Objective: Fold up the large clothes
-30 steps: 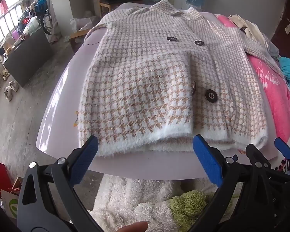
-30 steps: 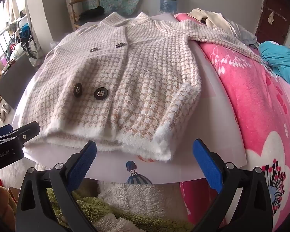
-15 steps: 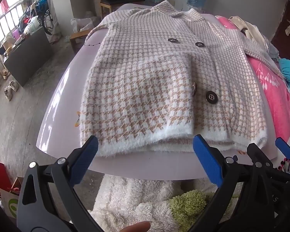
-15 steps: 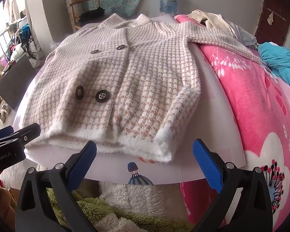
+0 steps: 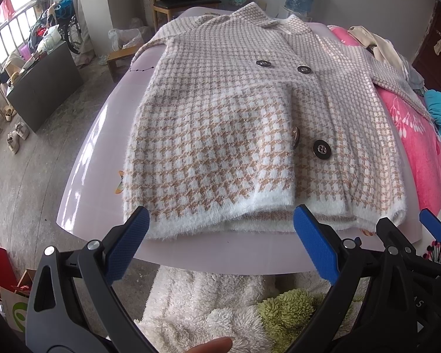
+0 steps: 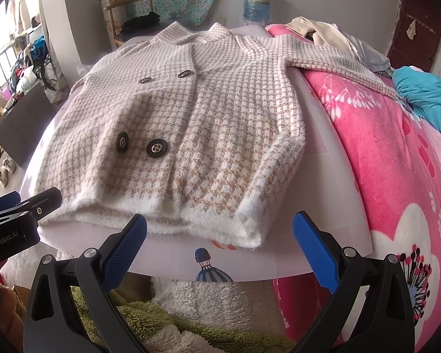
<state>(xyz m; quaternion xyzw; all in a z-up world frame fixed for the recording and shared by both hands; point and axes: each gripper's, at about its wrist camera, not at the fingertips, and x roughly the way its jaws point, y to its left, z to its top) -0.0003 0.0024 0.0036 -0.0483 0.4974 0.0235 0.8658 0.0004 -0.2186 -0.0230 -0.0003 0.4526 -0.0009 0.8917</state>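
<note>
Covering pale table [image 5: 97,158]: houndstooth cardigan [image 5: 220,135].

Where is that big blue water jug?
The water jug stands against the back wall, behind the table beyond the jacket's collar, in both views.

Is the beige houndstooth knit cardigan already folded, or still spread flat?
Partly folded: the beige houndstooth knit cardigan has one sleeve laid across its front; the other sleeve stretches out.

Black clamp frames, silver screws, blue textured fingers [image 5: 316,248] (GenRobot.AI marking).
</note>
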